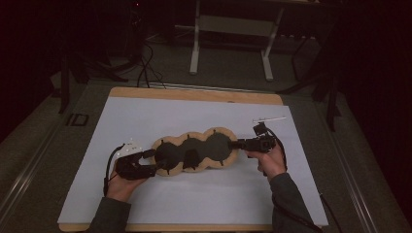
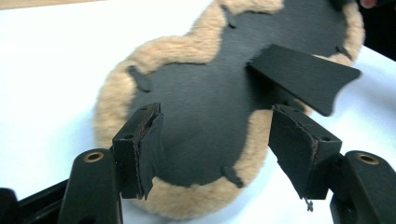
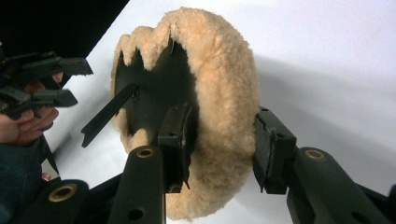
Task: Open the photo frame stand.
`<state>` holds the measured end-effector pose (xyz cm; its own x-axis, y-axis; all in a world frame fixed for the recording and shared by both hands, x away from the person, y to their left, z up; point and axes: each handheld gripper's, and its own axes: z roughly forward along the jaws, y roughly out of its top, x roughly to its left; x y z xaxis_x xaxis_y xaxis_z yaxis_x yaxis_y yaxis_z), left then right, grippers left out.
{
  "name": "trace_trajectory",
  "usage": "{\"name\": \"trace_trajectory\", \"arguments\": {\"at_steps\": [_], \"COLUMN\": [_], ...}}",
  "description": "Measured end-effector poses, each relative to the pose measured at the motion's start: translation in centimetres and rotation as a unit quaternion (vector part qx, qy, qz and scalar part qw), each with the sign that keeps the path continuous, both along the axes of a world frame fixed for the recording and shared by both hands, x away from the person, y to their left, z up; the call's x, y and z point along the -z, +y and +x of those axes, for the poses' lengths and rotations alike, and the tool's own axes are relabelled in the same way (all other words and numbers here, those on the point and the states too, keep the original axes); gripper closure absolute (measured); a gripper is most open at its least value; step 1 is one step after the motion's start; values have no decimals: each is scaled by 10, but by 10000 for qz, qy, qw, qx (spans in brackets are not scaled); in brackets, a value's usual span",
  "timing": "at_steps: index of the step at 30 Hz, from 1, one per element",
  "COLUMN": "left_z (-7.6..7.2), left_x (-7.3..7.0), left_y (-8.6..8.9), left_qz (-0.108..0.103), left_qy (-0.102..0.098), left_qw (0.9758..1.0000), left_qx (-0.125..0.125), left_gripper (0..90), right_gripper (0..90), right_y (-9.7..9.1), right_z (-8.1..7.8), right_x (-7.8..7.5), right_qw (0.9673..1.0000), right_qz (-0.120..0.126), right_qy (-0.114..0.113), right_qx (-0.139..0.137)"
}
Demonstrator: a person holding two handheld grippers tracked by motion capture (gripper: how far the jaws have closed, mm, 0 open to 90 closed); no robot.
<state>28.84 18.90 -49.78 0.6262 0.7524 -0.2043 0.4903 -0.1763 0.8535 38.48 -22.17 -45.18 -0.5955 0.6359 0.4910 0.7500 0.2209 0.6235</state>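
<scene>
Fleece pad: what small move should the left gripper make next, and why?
Probably ease the left gripper forward and close on the fleece pad near its end. Its jaws stand open astride that end, pads clear of it, while the right gripper straddles the far end's rim, so the left end is not yet gripped.

White sheet (image 1: 145, 121) around fleece pad (image 1: 194, 154) lies open.
</scene>
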Motion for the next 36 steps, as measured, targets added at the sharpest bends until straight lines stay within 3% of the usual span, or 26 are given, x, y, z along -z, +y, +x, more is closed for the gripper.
{"name": "trace_trajectory", "arguments": {"at_steps": [6,16,30,36], "left_z": [7,21,25,27], "left_x": [5,18,25,29], "left_y": [12,19,17,15], "left_qz": [-100,-63,-75,-198], "left_qy": [129,388,591,859], "left_qw": [9997,9983,9978,9959], "left_qx": [-169,-427,-283,-186], "left_gripper": [353,300,352,374], "right_gripper": [604,604,603,603], "right_y": [0,2,6,6], "right_z": [-2,-4,-9,-12], "right_x": [-1,-3,-6,-6], "right_qw": [9998,9989,9946,9924], "right_qz": [-121,-313,-618,-722], "right_qy": [-119,-300,-716,-857], "right_qx": [-66,-189,-435,-501]}}
